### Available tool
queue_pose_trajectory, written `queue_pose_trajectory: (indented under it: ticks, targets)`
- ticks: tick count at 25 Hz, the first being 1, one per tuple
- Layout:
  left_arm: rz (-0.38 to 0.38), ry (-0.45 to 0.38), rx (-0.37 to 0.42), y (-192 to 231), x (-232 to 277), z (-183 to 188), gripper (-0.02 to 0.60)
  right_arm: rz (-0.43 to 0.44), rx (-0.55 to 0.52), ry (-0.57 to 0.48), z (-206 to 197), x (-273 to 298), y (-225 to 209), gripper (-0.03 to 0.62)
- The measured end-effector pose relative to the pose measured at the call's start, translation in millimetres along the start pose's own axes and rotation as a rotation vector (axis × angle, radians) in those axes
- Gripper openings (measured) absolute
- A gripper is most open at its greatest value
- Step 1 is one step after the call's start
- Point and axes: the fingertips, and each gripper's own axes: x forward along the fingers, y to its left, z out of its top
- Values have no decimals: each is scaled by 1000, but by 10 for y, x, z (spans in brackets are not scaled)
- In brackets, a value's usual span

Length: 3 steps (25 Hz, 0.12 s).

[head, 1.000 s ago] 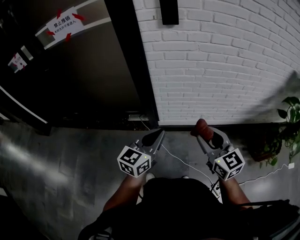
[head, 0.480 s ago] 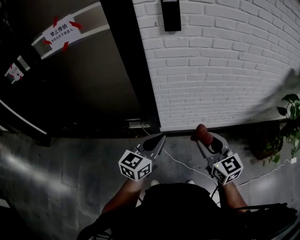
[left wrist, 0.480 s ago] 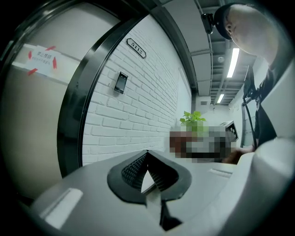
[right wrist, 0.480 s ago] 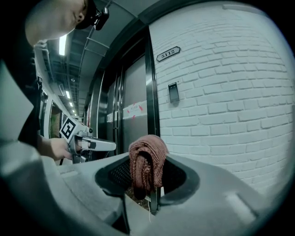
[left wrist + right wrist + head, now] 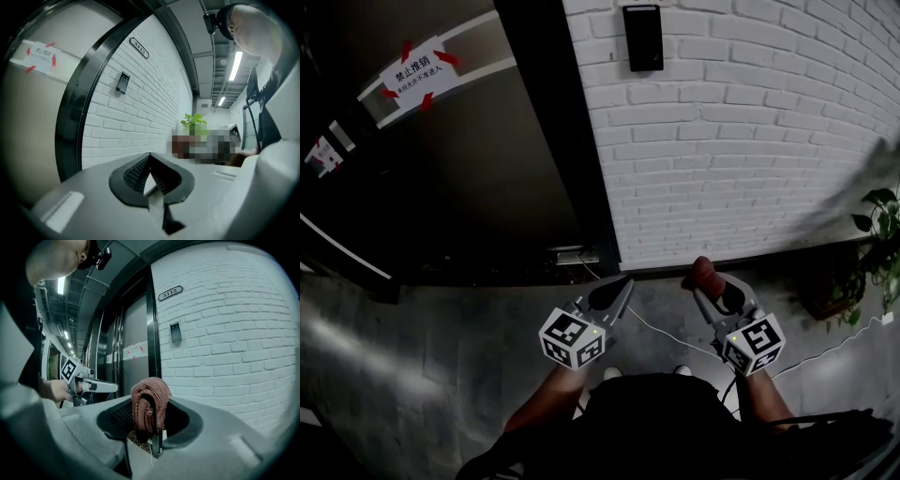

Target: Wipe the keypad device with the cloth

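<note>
Jaws: your right gripper (image 5: 151,425) is clamping the cloth (image 5: 150,401); your left gripper (image 5: 150,171) is sitting closed, empty.
Keypad device (image 5: 642,37): hanging upright on the brick wall (image 5: 750,141), far ahead, well above both jaws, slightly left of the cloth.

white brick wall (image 5: 750,141) | dark door (image 5: 487,169) | grey floor (image 5: 412,352) | potted plant (image 5: 883,214)

Closed, empty left tongs (image 5: 150,155) face the keypad device (image 5: 123,82).
</note>
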Motion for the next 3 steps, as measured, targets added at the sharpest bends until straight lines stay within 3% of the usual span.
queue_pose_trajectory:
  ticks: [3]
  targets:
    - [-7,-1,1,1,12,3,17,4,7,10,-53,44,19,137]
